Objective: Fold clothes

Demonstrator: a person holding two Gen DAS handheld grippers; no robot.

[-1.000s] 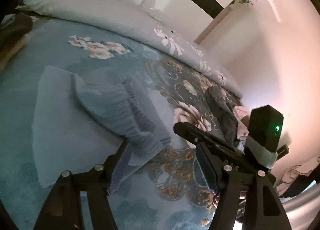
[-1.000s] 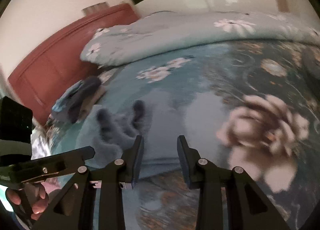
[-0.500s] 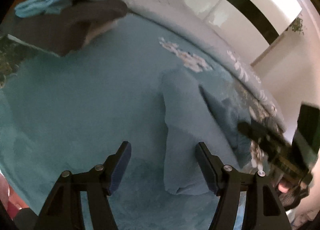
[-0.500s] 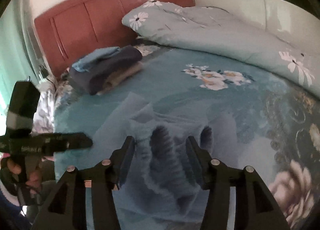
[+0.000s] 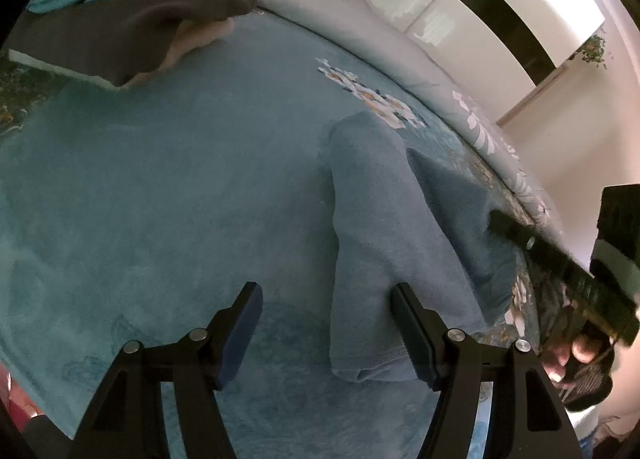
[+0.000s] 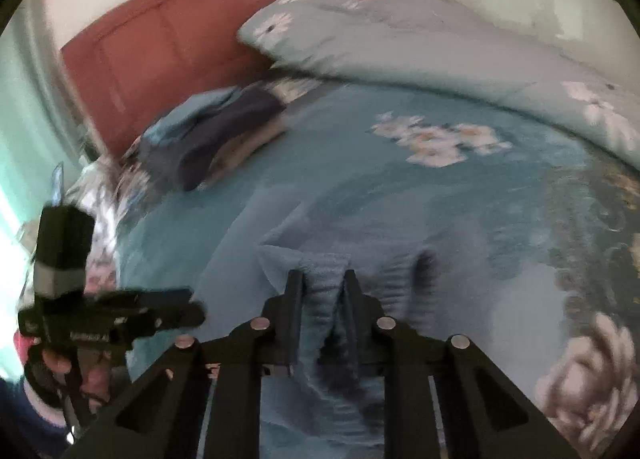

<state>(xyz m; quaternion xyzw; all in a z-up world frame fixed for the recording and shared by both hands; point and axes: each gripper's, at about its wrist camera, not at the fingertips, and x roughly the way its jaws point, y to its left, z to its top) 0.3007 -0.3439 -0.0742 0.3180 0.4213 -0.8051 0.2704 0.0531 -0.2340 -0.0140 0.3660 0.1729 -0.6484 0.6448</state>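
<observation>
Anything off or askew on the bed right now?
Nothing damaged or spilled. The blue-grey sweater lies half-folded and bunched, its ribbed cuff pinched in the right gripper. The left gripper is open at the sweater's hem.

Our left gripper [image 5: 326, 333] is matte black, with angular struts, silver round screws along each arm and dark blue pads on the fingers [image 5: 240, 335]; our right gripper [image 6: 322, 311] has the same black frame and silver screws, its fingers [image 6: 294, 311] thin and plain black. Each unit carries a black box banded in pale grey; bare fingertips and a dark glove show at the handles.
</observation>
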